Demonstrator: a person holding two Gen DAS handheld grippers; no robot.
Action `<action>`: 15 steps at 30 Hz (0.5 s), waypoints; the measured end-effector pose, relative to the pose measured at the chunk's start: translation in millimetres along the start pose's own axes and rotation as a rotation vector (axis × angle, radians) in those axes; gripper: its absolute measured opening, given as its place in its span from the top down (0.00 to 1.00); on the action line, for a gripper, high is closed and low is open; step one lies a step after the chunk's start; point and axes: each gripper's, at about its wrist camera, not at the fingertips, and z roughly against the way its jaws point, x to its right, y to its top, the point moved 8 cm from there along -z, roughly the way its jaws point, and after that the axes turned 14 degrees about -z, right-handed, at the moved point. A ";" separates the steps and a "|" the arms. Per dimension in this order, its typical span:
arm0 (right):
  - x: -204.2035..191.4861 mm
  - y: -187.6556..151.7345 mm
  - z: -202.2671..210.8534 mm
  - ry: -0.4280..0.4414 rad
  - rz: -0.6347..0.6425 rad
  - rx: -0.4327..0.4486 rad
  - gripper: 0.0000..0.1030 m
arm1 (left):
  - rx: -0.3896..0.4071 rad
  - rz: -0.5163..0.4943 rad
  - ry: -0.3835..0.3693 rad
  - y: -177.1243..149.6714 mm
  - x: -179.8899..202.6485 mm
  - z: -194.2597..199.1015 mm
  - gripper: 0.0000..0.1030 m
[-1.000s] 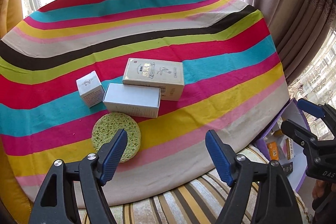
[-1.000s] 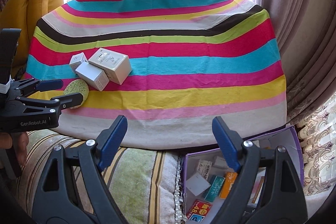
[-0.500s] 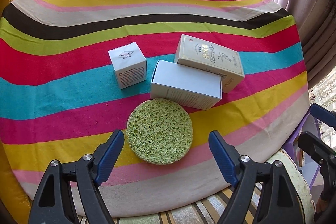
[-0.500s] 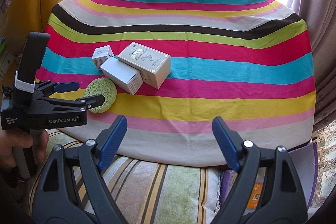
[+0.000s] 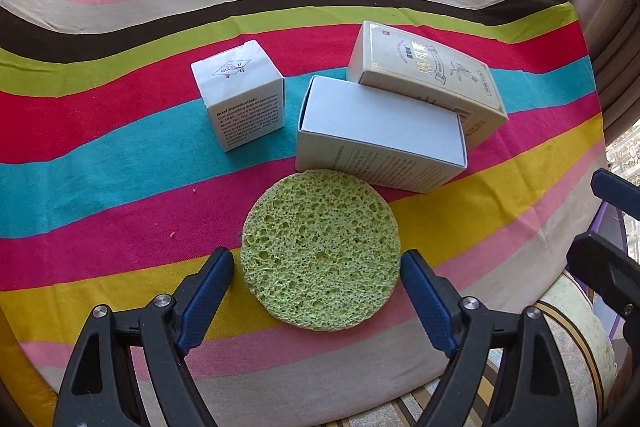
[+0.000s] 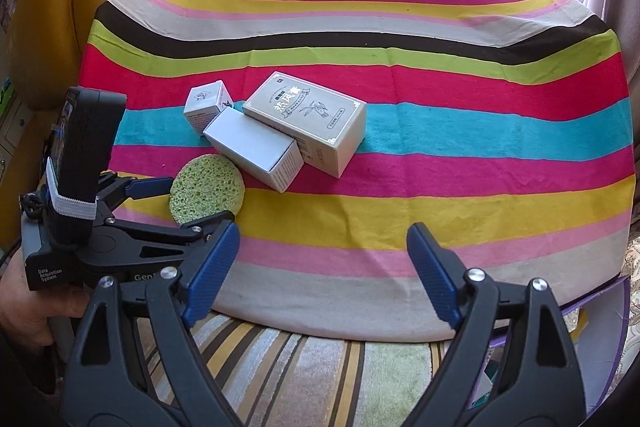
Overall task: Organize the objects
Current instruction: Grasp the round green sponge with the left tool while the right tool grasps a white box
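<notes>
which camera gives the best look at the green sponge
The left wrist view: the sponge lies large and unobstructed, its whole round outline visible. In the right wrist view the sponge is small, its near edge cut off by the left gripper.

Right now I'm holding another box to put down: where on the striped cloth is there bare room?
The striped cloth is bare right of the beige box and behind all boxes. Crowded: green sponge, grey box, small white box, left gripper.
</notes>
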 end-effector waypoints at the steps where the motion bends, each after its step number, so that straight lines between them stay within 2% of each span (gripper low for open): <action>1: -1.1 0.7 -1.5 -0.001 -0.002 0.000 0.15 | 0.000 -0.012 0.006 0.9 0.7 -0.9 0.16; 8: -7.6 1.6 -12.3 -0.009 -0.009 -0.011 0.14 | 0.002 -0.087 0.055 4.2 6.5 -5.4 0.17; 9: -8.5 1.5 -13.5 -0.011 -0.009 -0.013 0.14 | 0.006 -0.090 0.054 4.5 7.3 -4.7 0.21; 15: -11.8 1.6 -18.5 -0.022 -0.011 -0.022 0.14 | 0.020 -0.086 0.043 3.3 6.9 -2.4 0.21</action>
